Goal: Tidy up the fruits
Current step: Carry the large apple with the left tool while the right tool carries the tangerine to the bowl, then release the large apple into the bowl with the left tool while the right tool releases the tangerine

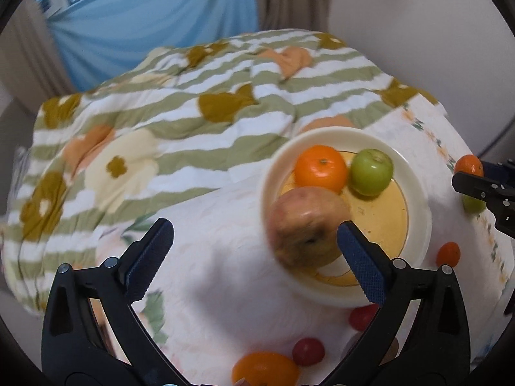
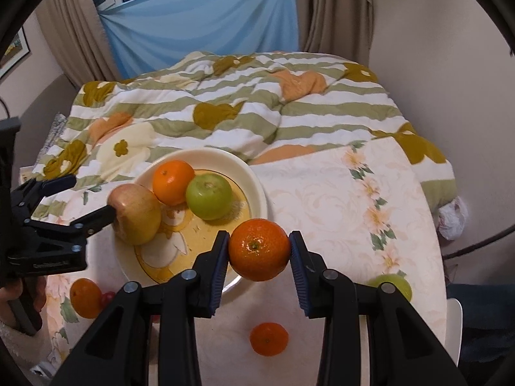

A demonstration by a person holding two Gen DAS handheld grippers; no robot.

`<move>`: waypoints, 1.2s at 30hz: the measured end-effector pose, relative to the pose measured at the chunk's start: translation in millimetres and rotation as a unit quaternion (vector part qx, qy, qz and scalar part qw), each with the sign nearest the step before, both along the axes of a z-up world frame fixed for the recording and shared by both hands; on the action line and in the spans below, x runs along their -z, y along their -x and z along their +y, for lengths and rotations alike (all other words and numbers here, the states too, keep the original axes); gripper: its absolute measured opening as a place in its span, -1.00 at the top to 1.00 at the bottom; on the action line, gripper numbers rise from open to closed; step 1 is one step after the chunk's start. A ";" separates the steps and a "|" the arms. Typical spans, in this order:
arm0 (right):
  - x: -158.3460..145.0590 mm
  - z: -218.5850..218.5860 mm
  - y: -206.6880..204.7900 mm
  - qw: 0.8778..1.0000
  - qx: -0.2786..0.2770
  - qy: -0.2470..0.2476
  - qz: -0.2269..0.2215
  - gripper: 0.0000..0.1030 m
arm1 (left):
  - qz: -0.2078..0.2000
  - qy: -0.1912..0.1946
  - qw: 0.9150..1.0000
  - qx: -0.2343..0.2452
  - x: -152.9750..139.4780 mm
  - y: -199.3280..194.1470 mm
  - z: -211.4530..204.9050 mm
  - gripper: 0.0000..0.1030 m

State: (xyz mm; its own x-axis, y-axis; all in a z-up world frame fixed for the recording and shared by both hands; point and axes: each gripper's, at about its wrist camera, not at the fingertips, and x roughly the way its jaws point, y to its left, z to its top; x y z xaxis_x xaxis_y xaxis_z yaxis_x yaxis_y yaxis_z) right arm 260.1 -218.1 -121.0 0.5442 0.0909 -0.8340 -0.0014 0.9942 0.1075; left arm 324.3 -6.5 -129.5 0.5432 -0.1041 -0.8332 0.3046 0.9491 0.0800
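- Left gripper (image 1: 254, 251) hangs spread wide over the cream plate (image 1: 418, 199).
- A blurred apple (image 1: 305, 225), orange (image 1: 320, 168) and green apple (image 1: 371, 171) sit on it.

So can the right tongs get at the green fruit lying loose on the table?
Probably not yet: the right tongs are shut on an orange, and the green fruit sits half hidden beneath their right arm.
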 end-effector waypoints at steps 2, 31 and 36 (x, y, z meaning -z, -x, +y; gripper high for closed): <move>-0.7 3.2 -3.6 1.000 -0.013 0.000 -0.002 0.33 | 0.003 0.006 1.000 -0.020 -4.0 5.0 11.2 -1.00; 48.4 40.8 -34.1 0.989 -0.150 0.013 0.007 0.11 | 0.037 0.034 0.976 -0.210 1.1 84.6 95.5 -1.00; 37.2 37.8 -31.6 0.989 -0.147 0.010 -0.023 -0.73 | 0.032 0.039 0.975 -0.217 -3.2 91.1 93.3 -1.00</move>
